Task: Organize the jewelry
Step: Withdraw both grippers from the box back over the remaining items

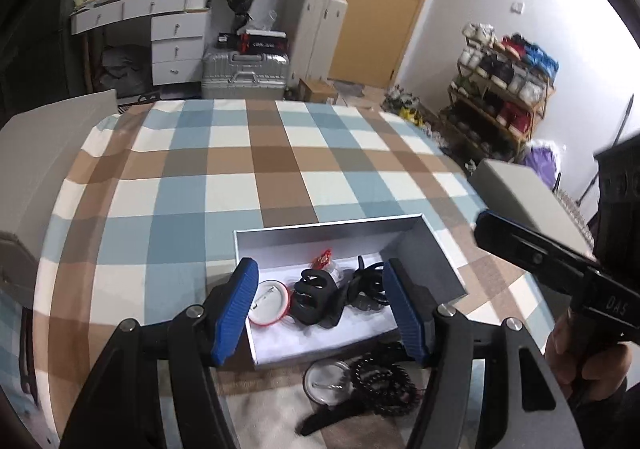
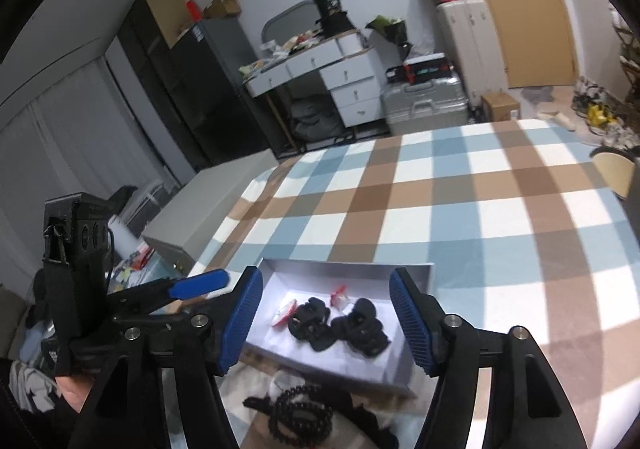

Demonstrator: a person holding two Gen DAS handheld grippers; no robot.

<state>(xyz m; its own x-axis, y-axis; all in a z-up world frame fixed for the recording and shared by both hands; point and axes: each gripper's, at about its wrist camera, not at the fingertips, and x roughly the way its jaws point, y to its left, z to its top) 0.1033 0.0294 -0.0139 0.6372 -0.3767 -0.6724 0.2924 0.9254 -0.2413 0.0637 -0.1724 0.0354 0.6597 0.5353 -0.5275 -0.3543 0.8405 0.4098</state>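
both my grippers, left gripper (image 1: pixel 320 309) and right gripper (image 2: pixel 326 323), hung wide open, holding nothing. two black hair claws (image 1: pixel 318 299) and a badge (image 1: pixel 267 303) already sat in the box (image 1: pixel 436 253); bead bracelet (image 1: pixel 382 379) and another badge (image 1: pixel 326 381) waited outside, just beside it.

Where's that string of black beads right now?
The black bead bracelet lies outside the grey box, on the checked cloth just in front of its near edge, beside a round pin badge.
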